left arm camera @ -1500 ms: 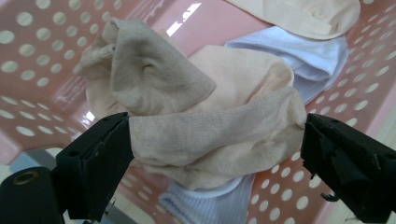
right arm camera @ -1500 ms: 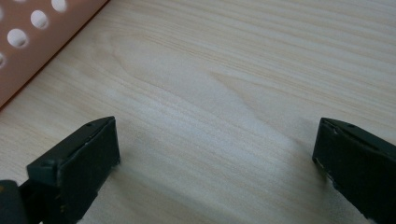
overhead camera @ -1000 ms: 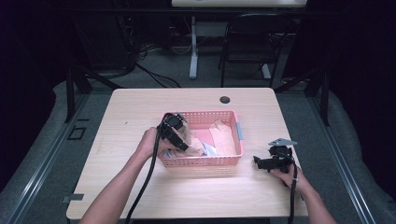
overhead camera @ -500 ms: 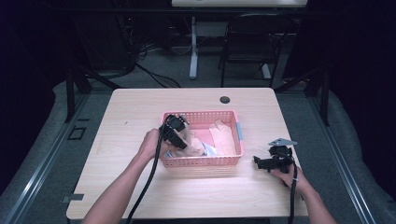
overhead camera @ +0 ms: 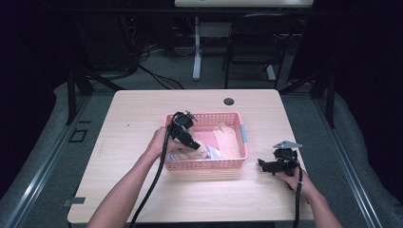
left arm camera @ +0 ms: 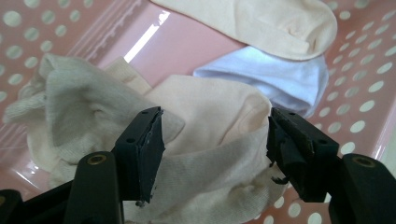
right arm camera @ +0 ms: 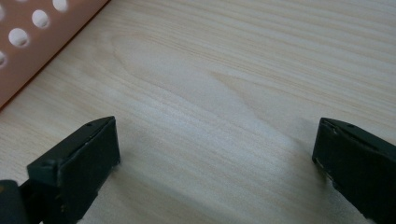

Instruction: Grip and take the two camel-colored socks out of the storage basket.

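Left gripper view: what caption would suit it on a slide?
Left gripper, jaws just opening, poised over a cream sock piled with other socks in the pink basket.

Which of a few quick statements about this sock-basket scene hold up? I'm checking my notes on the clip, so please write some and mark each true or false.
1. The left gripper is inside the pink basket, over a cream sock. True.
2. Its jaws are clamped tight on that sock. False: they stand apart, having just been opening, with the sock lying between them unpinched.
3. The right gripper is open over bare wooden table. True.
4. A white sock lies in the basket beyond the cream one. True.
5. The right gripper is reaching into the basket. False: it sits on the table to the basket's right.
6. The basket is blue. False: it is pink with round holes.
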